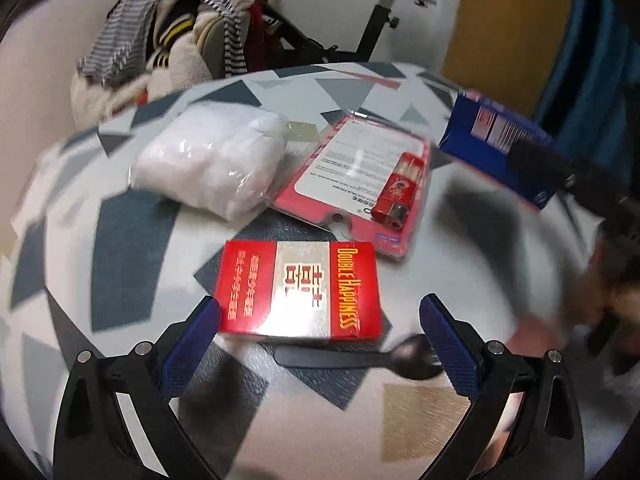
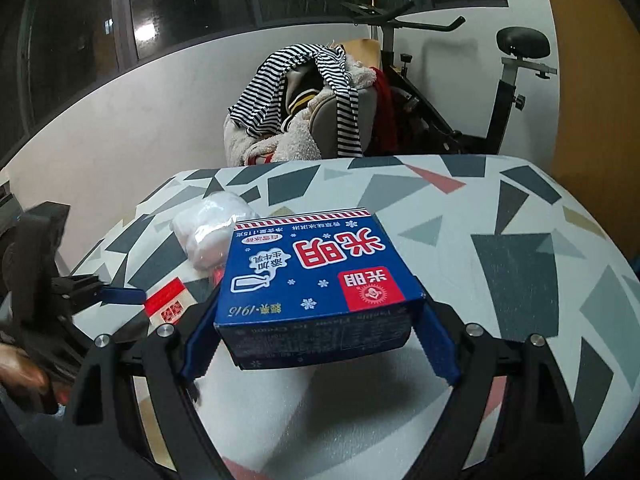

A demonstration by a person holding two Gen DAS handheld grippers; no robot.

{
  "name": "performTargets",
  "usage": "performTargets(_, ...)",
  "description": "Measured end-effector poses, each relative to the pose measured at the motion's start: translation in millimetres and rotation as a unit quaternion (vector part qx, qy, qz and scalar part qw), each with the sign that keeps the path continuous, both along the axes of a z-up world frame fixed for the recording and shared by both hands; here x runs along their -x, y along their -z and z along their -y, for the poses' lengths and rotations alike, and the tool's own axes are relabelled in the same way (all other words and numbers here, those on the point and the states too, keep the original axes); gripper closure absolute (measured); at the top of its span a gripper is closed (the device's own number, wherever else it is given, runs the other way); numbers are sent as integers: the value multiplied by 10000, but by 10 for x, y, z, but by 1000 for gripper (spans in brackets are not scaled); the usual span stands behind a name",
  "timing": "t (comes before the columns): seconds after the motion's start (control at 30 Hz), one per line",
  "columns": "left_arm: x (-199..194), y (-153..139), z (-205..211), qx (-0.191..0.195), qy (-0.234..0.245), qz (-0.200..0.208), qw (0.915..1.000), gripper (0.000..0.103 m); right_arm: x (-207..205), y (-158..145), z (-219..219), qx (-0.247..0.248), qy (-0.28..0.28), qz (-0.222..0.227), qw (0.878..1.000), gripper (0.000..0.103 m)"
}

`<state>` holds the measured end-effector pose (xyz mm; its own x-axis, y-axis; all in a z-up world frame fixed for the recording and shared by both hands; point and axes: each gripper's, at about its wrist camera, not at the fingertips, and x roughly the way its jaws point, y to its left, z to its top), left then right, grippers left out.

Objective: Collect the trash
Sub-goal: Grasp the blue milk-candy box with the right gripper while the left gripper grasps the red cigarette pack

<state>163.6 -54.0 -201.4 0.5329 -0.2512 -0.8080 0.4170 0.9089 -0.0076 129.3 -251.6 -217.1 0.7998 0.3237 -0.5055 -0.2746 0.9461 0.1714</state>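
While we carry the blue carton (image 2: 320,276) in the right claw (image 2: 320,340), its blue pads spread wide and pressing the carton's two side walls, the left claw (image 1: 320,328) hangs over the red cigarette pack (image 1: 298,288) with its jaws wide apart and nothing between the pads. The carton rides clear above the patterned counter (image 2: 500,240); in the left wrist view it shows at the far right. The red pack lies flat near the counter's near edge, its near corners just between the left fingertips (image 1: 200,328).

To take the pack well, we judge that the left claw should come down square to it, so each pad meets a long side and not a corner. A black plastic spoon (image 1: 360,358) lies just nearer than the pack, touching or almost touching its near edge; we should keep the right-hand pad clear of the spoon's bowl, or it may get pinched along with the pack or flicked off the counter. Farther off lie a pink blister card with a red lighter (image 1: 360,184) and a white wrapped bundle (image 1: 212,160), both apart from the pack and no hindrance.

Meanwhile we keep the right grip level, since the carton is wide, held only by its walls, and could tilt or slip.
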Motion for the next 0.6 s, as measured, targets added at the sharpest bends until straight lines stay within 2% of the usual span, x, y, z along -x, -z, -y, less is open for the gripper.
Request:
performTargets(0.13, -74, 38, 58, -205, -75, 58, 9997, 6, 44, 29, 7, -49, -15, -42, 10000, 19)
performTargets(0.33, -231, 79, -63, -142, -465, -118, 9987, 6, 106, 62, -5, -20, -77, -61, 9999, 19)
performTargets(0.47, -232, 122, -145, -34, -535, -195, 9984, 6, 102, 67, -10, -34, -69, -100, 9999, 19)
performTargets(0.5, -215, 109, -158, 3, -531, -177, 9984, 16, 103, 62, -12, -35, -70, -104, 9999, 19)
performTargets(0.6, -146, 36, -163, -19, -494, -88, 9987, 16, 115, 48, -23, -16, -93, -95, 9999, 19)
